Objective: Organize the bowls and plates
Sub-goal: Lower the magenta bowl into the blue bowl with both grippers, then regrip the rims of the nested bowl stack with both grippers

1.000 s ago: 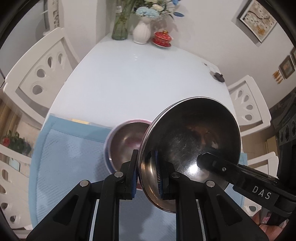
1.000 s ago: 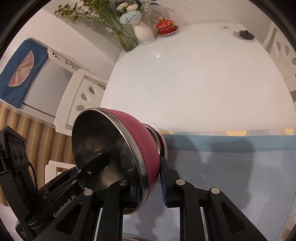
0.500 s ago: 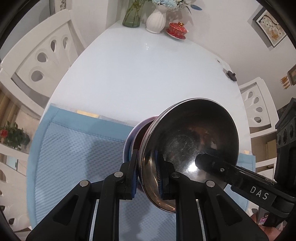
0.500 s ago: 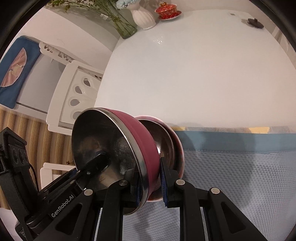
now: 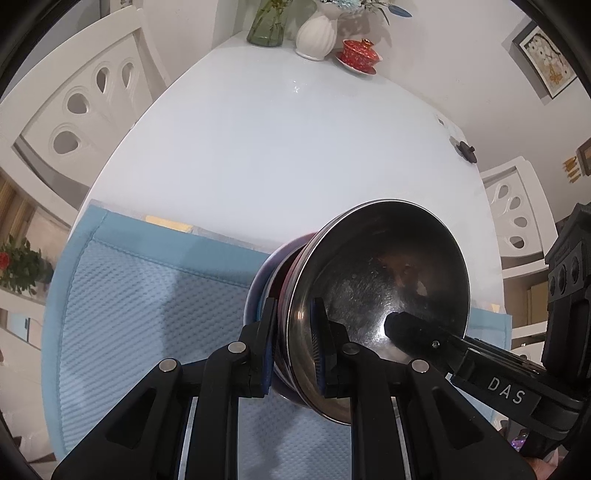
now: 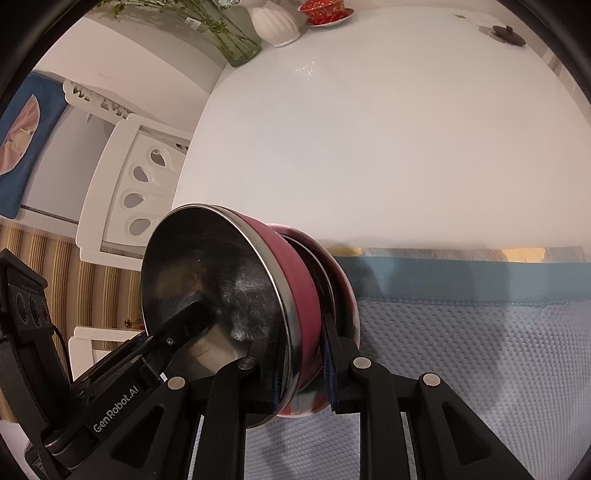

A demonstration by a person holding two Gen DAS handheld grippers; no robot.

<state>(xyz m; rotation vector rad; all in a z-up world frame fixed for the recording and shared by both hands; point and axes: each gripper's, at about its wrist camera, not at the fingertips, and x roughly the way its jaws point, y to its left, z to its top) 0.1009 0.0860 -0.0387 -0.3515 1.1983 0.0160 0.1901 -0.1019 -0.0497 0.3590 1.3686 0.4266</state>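
A maroon bowl with a steel inside [image 5: 384, 295] [image 6: 295, 291] is held between both grippers. My left gripper [image 5: 293, 343] is shut on one side of its rim, my right gripper [image 6: 301, 362] on the opposite side. The bowl sits low in a second steel-lined bowl with a pink outside [image 5: 258, 291] [image 6: 345, 291], which rests on the blue mat [image 5: 147, 314] [image 6: 480, 350]. Most of the lower bowl is hidden.
A white table [image 5: 277, 147] extends beyond the mat. At its far end stand a glass vase [image 5: 264, 26], a white vase [image 5: 316, 33] and a red lidded cup [image 5: 360, 53]. A small dark lid [image 5: 466, 152] lies at the right. White chairs [image 5: 81, 110] flank the table.
Both grippers have carried the maroon bowl over the pink-rimmed bowl and lowered it into it. The lower bowl, open to view before, is now mostly covered.
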